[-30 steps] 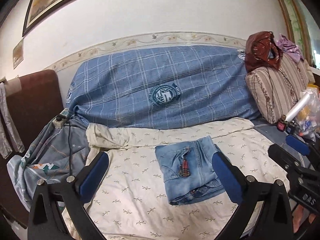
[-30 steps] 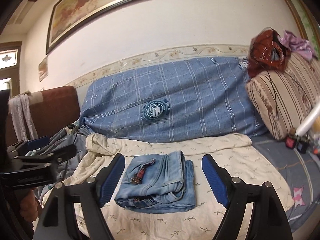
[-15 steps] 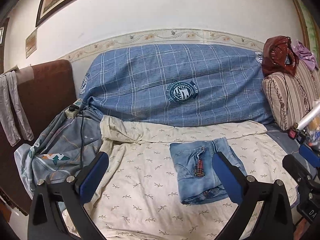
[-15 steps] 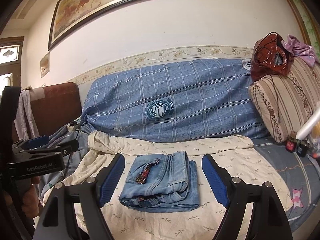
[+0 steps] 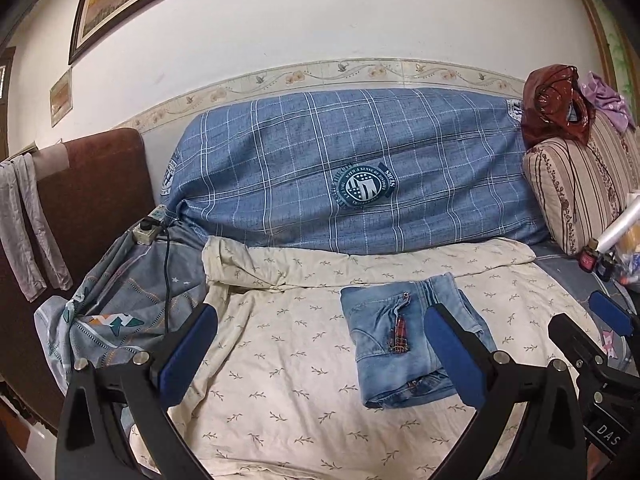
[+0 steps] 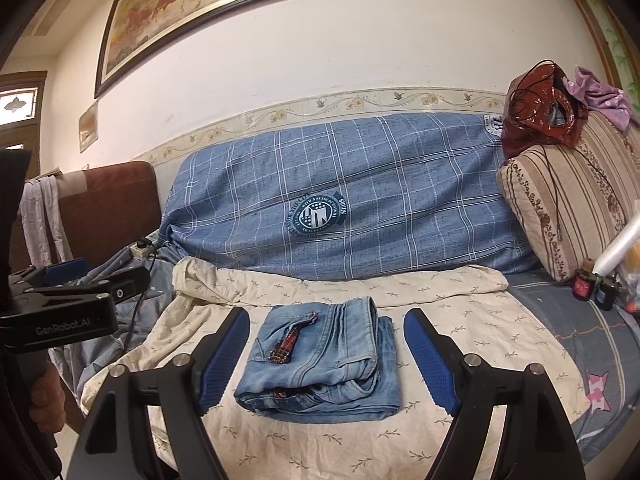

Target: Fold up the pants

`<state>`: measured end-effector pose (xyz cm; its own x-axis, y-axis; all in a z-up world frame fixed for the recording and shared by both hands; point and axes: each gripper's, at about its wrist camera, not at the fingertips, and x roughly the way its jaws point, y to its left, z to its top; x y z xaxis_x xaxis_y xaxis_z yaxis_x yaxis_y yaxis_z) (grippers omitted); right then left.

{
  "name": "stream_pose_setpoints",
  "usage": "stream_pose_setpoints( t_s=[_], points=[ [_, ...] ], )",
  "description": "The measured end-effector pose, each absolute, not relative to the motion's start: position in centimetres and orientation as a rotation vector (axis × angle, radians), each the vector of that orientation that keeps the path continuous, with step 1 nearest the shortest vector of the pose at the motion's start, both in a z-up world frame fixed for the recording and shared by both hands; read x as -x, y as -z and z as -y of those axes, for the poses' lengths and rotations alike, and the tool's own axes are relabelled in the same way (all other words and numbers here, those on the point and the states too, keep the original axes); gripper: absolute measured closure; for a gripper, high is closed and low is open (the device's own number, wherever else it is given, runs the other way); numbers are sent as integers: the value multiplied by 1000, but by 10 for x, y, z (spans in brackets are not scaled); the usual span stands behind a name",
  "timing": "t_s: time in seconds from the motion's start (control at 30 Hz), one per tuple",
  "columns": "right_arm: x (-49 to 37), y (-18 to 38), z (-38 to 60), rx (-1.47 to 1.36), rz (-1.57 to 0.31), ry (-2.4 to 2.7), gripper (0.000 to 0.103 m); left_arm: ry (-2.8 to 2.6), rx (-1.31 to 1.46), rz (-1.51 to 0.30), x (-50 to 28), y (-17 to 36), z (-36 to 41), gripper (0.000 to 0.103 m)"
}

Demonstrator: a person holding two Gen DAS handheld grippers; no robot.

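Sofa-bed setup against a white wall, seen first from the left wrist: cream leaf-print sheet [image 5: 280, 360] spread as the work surface, big blue plaid bolster [image 5: 360, 168] propped behind it, striped cushion [image 5: 576, 188] at far right with a shiny red-brown bag [image 5: 554, 104] on top. Folded jeans [image 5: 404, 340] lie flat on the sheet, compact rectangle, fly and a small red plaid tab facing up, partly behind the right blue pad. Left gripper [image 5: 320, 354] hangs above the sheet, jaws spread wide, nothing between them, not touching the denim. Power strip [image 5: 150, 226] with a black cord sits on a grey patterned blanket [image 5: 120, 300] at left, off the work area. Right gripper [image 5: 592, 332] edge shows at lower right, also clear of the jeans.

Right wrist view: same sheet [image 6: 460, 320], jeans [image 6: 320, 364] centred between the two blue pads, layers stacked, folded edge toward the camera, waistband side up. Right gripper [image 6: 326, 354] is released, pads well apart on either side of the bundle and hovering short of it, no contact visible. Left gripper [image 6: 80, 280] is held out at left by a hand [image 6: 44, 392], away from the cloth. Framed painting [image 6: 240, 12] hangs above. Small bottles [image 6: 594, 286] sit at the right edge beside the cushion.

Judgement: fold looks finished; both tools backed off so the bundle keeps its shape.
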<state>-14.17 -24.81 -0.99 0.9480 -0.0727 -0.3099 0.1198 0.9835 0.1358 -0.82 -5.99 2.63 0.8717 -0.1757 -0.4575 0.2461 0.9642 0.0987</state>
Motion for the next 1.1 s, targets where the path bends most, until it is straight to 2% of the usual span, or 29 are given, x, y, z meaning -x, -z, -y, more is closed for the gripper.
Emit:
stream_pose_setpoints(
  t_s=[1.1],
  points=[
    [132,31,256,-168,-362,117,21,225,-181,-538,-3,-5,68,0]
  ],
)
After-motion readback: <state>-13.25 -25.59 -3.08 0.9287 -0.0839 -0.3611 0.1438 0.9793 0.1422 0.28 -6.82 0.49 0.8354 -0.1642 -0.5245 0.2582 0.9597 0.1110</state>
